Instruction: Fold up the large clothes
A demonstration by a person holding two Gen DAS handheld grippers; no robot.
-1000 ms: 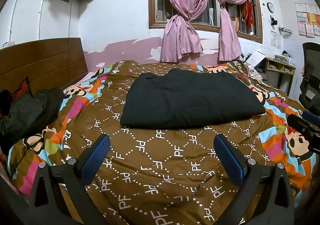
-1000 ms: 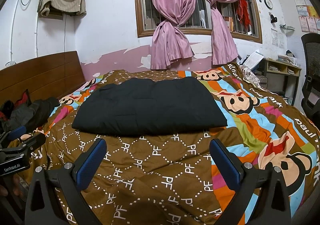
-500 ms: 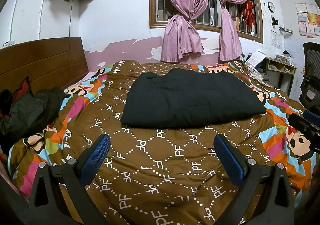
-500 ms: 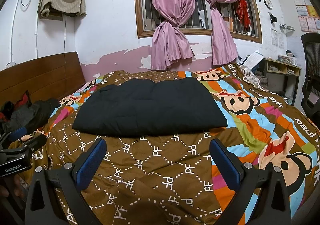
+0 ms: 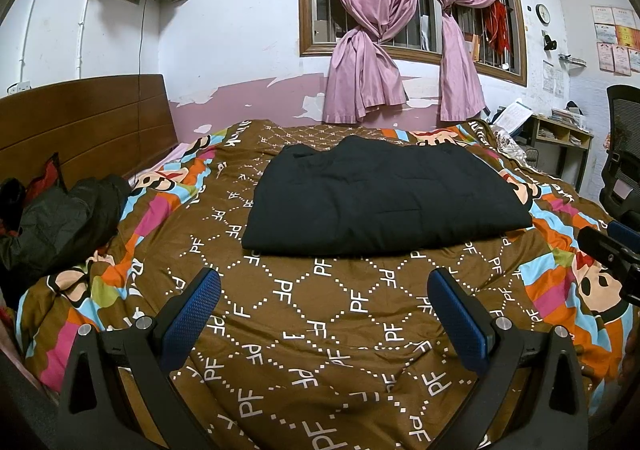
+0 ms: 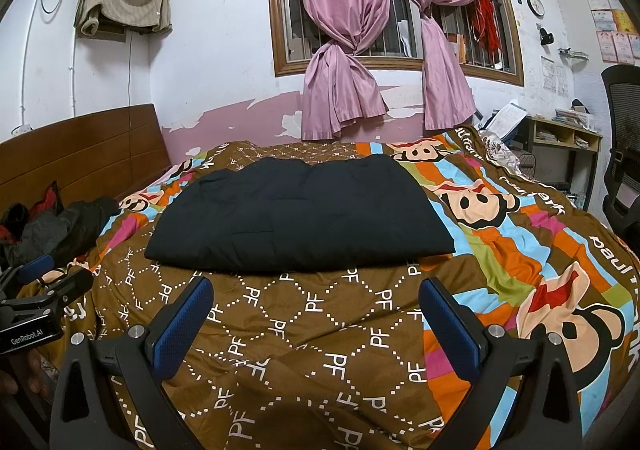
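With my left gripper (image 5: 324, 302) and right gripper (image 6: 316, 300) both spread empty, I judge the folded black padded jacket (image 5: 380, 198) soft and bulky, best pinched at its near corners

free: quilt (image 5: 320, 330) before tongs | obstacle: dark clothes pile (image 5: 60, 222) left

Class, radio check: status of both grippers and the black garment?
Left gripper open, empty. Right gripper open, empty. Black padded garment folded flat on brown patterned quilt, untouched. Nothing between.
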